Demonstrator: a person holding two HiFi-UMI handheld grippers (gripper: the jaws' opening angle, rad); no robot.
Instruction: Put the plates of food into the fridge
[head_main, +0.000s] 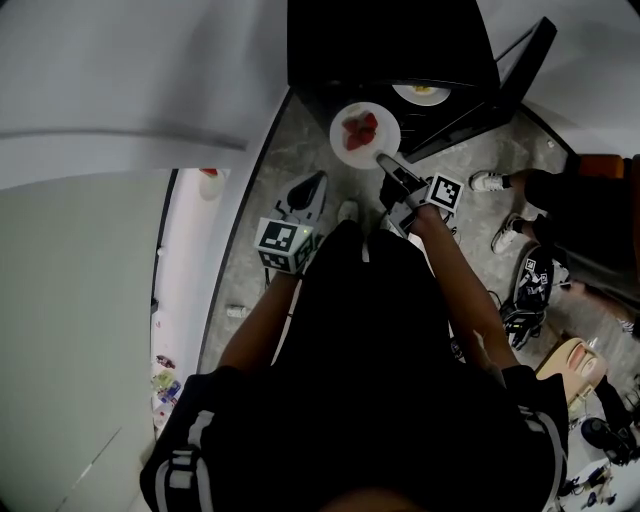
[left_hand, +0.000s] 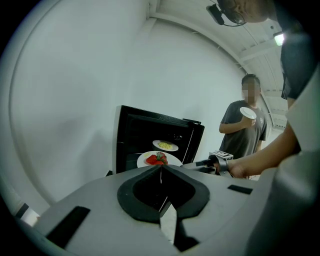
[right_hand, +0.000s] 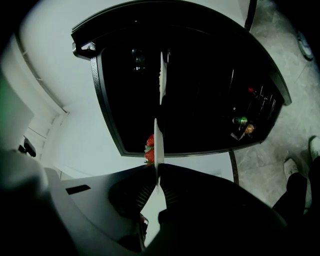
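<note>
A white plate of strawberries (head_main: 363, 132) hangs level just in front of the open black fridge (head_main: 380, 40). My right gripper (head_main: 383, 159) is shut on its near rim. In the right gripper view the plate (right_hand: 157, 142) shows edge-on between the jaws of that gripper (right_hand: 157, 171), strawberries (right_hand: 149, 149) on its left side. A second plate with yellow food (head_main: 421, 93) lies on a shelf inside the fridge, also seen as a plate (left_hand: 165, 145) in the left gripper view. My left gripper (head_main: 316, 183) hangs lower left of the fridge, its jaws (left_hand: 161, 169) shut and holding nothing.
The fridge door (head_main: 505, 85) stands open to the right, with cans (right_hand: 240, 121) in its rack. A bystander (left_hand: 245, 132) holding a white dish stands at the right, shoes (head_main: 487, 181) on the grey floor. A white wall (head_main: 120, 90) runs along the left.
</note>
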